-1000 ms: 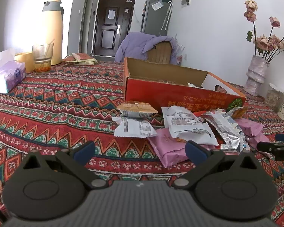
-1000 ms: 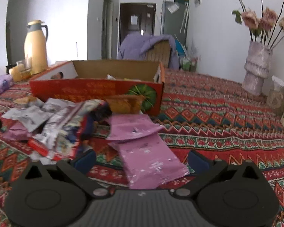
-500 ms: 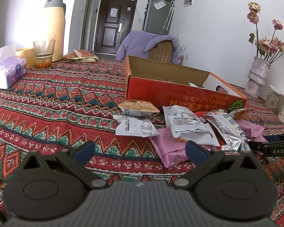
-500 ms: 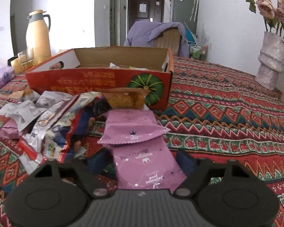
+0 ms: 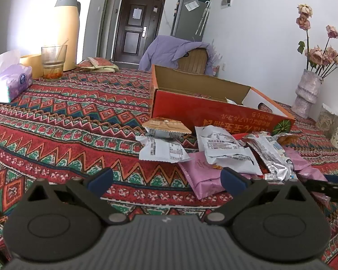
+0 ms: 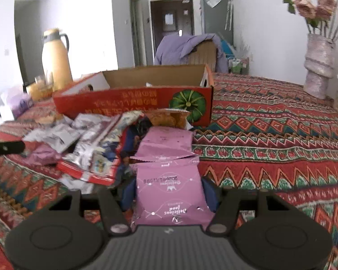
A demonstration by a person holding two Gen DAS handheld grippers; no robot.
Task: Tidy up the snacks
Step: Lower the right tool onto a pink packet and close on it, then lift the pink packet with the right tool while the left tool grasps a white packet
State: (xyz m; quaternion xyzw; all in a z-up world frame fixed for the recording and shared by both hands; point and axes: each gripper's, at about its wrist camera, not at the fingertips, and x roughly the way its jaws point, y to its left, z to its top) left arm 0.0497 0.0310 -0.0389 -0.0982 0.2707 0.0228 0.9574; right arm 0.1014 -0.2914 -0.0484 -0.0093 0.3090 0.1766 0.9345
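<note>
A heap of snack packets [image 5: 225, 148] lies on the patterned cloth in front of an open red cardboard box [image 5: 214, 112] [image 6: 133, 99]. My right gripper [image 6: 169, 194] is closing its jaws; a purple snack packet [image 6: 169, 180] sits between the blue pads, which touch its two sides. A second purple packet [image 6: 166, 144] lies just beyond it. My left gripper [image 5: 166, 178] hovers open and still over the cloth with nothing between its fingers; another purple packet [image 5: 202, 175] lies by its right finger. The right gripper's finger [image 5: 326, 186] shows at the right edge of the left wrist view.
A tissue box [image 5: 9, 83], a glass [image 5: 53, 63] and a yellow thermos [image 5: 66, 29] stand at the far left. A vase of dried flowers [image 5: 306, 92] [image 6: 317, 67] stands at the right. A chair draped with a purple garment [image 5: 175, 49] is behind the box.
The right gripper has pushed forward over the near purple packet, and its jaws have narrowed from wide open to the packet's sides. The left gripper has stayed put.
</note>
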